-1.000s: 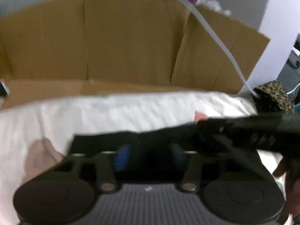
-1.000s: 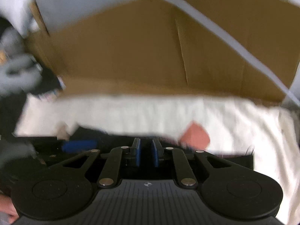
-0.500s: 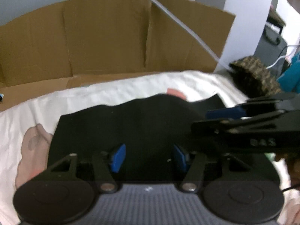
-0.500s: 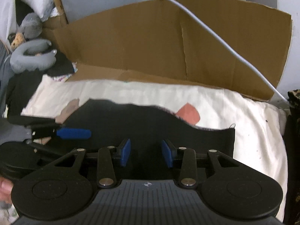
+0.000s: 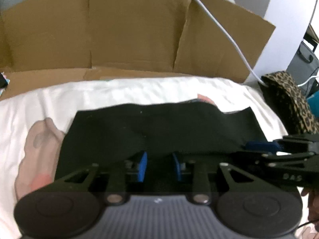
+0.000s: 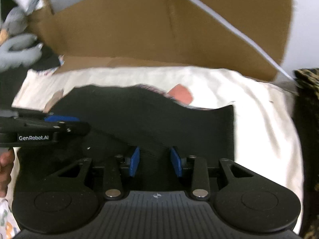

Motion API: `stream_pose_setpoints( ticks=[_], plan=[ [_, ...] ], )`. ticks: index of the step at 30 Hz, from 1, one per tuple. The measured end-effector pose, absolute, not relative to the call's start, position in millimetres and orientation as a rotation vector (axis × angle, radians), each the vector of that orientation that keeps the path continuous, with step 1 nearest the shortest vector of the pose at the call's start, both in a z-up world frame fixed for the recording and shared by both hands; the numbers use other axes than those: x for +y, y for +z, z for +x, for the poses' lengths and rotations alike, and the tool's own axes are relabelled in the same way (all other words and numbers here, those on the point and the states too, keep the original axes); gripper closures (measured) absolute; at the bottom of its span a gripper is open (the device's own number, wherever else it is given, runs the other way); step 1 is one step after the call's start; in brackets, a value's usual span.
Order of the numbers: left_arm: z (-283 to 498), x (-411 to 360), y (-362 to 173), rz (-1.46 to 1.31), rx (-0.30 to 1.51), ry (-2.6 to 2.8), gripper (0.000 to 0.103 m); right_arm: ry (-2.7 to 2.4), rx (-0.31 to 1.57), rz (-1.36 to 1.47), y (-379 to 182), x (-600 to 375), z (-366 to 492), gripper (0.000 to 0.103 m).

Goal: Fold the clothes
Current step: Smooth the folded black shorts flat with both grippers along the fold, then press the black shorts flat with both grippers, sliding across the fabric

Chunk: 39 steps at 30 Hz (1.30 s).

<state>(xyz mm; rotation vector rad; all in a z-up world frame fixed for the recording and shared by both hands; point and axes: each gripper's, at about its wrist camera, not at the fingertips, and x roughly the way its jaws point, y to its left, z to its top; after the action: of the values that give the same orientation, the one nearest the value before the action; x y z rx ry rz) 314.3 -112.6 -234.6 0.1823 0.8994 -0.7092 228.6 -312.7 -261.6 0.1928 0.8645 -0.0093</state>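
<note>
We see a flat black fabric garment point(image 5: 159, 127) spread on a white bedsheet printed with pale pink shapes point(image 5: 119, 91), its far edge wavy and its right corner lying squarely near the sheet's right side. Behind the sheet stands a creased brown cardboard panel point(image 5: 129, 29), with a thin white cable point(image 5: 221, 25) slanting down across it. Our left gripper point(image 5: 159, 164) hangs low over the near edge of the garment; its blue pads point(image 5: 142, 165) stand a little apart and the jaws are closing, with black cloth lying in the gap between them, though we cannot tell whether the pads already press it. Our right gripper point(image 6: 154, 162) sits over the near edge farther to the right; its blue pads point(image 6: 134, 161) are also parted, the jaws closing slightly, and dark fabric shows between them without a clear pinch. In the left wrist view the right gripper comes in from the right edge just above the garment's right part, and in the right wrist view the left gripper reaches in from the left beside a person's fingers point(image 6: 6, 167). A leopard-print cloth point(image 5: 291, 103) lies off the sheet's right side, and a grey plush toy point(image 6: 18, 47) rests beyond the sheet's far left corner.
</note>
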Motion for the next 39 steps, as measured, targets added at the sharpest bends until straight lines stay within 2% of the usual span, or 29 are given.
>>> stream_pose_setpoints(
  ticks=[1, 4, 9, 13, 17, 19, 39],
  plan=[
    [312, -114, -231, 0.195, 0.881, -0.714, 0.074, -0.008, 0.851, 0.204, -258, -314, 224, 0.066],
    [307, -118, -226, 0.184, 0.868, -0.762, 0.074, 0.010, 0.823, 0.213, -249, -311, 213, 0.066],
    [306, -135, -230, 0.168, 0.879, -0.802, 0.074, 0.061, 0.845, 0.199, -257, -291, 212, 0.068],
    [313, -145, -239, 0.148, 0.905, -0.780, 0.074, 0.048, 0.878, 0.190, -268, -287, 224, 0.074],
    [324, -148, -249, 0.136, 0.923, -0.751, 0.083, 0.036, 0.876, 0.205, -279, -296, 231, 0.083],
    [324, -150, -249, 0.175, 0.914, -0.752, 0.087, 0.033, 0.889, 0.220, -278, -300, 227, 0.083],
    [327, -153, -244, 0.212, 0.919, -0.762, 0.089, -0.017, 0.948, 0.161, -276, -322, 123, 0.082]
  ],
)
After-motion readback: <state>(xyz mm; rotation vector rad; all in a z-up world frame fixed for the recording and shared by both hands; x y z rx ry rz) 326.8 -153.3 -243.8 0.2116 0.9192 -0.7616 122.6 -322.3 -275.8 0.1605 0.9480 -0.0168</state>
